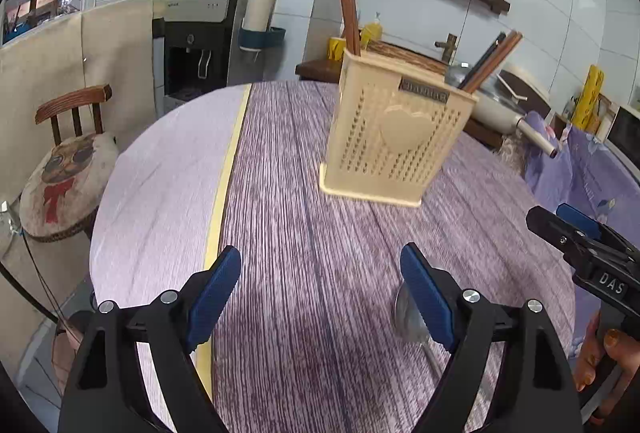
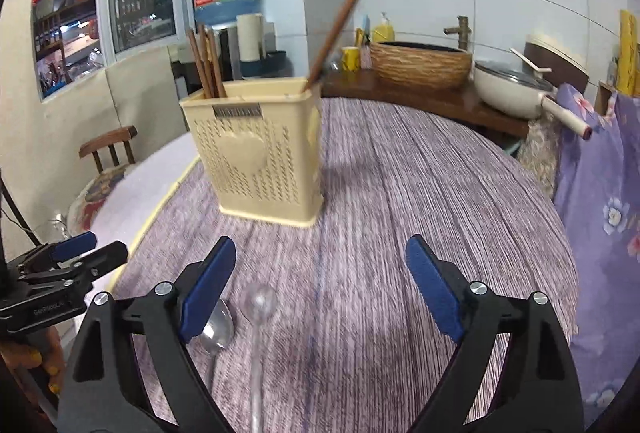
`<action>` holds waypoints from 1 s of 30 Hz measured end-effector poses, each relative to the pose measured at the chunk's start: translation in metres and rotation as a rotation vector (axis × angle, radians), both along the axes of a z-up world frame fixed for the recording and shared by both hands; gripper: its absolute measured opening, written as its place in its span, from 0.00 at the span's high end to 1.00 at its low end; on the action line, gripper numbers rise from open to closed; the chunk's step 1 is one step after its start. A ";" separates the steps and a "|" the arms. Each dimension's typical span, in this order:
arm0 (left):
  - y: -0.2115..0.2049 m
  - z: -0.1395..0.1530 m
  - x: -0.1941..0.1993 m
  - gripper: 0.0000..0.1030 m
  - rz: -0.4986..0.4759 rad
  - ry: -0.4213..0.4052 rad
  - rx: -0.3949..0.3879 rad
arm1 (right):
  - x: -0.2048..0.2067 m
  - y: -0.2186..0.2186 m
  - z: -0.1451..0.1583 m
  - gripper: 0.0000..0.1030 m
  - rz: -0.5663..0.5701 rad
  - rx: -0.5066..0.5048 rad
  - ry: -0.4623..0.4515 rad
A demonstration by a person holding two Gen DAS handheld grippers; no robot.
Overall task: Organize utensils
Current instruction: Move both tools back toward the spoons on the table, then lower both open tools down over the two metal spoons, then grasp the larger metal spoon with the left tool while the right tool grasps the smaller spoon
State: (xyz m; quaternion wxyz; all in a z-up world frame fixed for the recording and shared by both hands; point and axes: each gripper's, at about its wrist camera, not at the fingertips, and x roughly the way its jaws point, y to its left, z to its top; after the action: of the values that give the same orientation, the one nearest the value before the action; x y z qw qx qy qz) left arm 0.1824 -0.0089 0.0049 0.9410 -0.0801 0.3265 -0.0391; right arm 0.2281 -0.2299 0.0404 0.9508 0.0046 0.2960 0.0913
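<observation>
A cream perforated utensil holder (image 1: pixel 394 141) (image 2: pixel 260 153) stands on the round purple table (image 1: pixel 300 233) (image 2: pixel 400 213), with brown chopsticks (image 1: pixel 348 17) (image 2: pixel 206 61) sticking out of it. A metal spoon (image 2: pixel 218 327) and a clear plastic spoon (image 2: pixel 260 303) lie on the table near my right gripper's left finger. The metal spoon (image 1: pixel 406 315) also shows in the left wrist view, partly hidden behind my left gripper's right finger. My left gripper (image 1: pixel 320 281) is open and empty above the table. My right gripper (image 2: pixel 320 273) is open and empty.
A wooden chair (image 1: pixel 72 153) with a round cushion stands left of the table. A counter behind holds a woven basket (image 2: pixel 420 65) and a white pan (image 2: pixel 512 89). A purple floral cloth (image 2: pixel 600 213) hangs at the right. A water dispenser (image 1: pixel 200 45) stands behind.
</observation>
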 end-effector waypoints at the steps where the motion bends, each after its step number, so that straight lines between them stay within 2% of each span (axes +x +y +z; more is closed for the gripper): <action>1: -0.001 -0.004 -0.002 0.21 0.001 0.009 0.005 | -0.002 0.000 -0.006 0.16 -0.010 -0.012 0.005; 4: -0.006 -0.014 -0.010 0.21 -0.011 0.032 0.006 | -0.010 -0.003 -0.022 0.16 -0.026 -0.029 0.022; 8: -0.012 -0.026 -0.019 0.19 -0.010 0.055 0.017 | -0.018 -0.010 -0.041 0.16 -0.034 -0.001 0.061; 17: -0.040 -0.038 -0.031 0.19 -0.084 0.089 0.031 | -0.030 -0.025 -0.060 0.16 -0.084 0.016 0.105; 23: -0.071 -0.044 -0.021 0.34 -0.137 0.113 0.101 | -0.036 -0.033 -0.058 0.16 -0.094 0.024 0.101; 30: -0.091 -0.051 -0.007 0.40 -0.140 0.153 0.158 | -0.041 -0.041 -0.053 0.16 -0.110 0.036 0.093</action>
State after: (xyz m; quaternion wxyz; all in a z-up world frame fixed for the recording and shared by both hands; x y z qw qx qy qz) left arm 0.1754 -0.0995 -0.0463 0.9118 0.0146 0.4040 -0.0724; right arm 0.1867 -0.2707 -0.0126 0.9393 0.0424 0.3376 0.0440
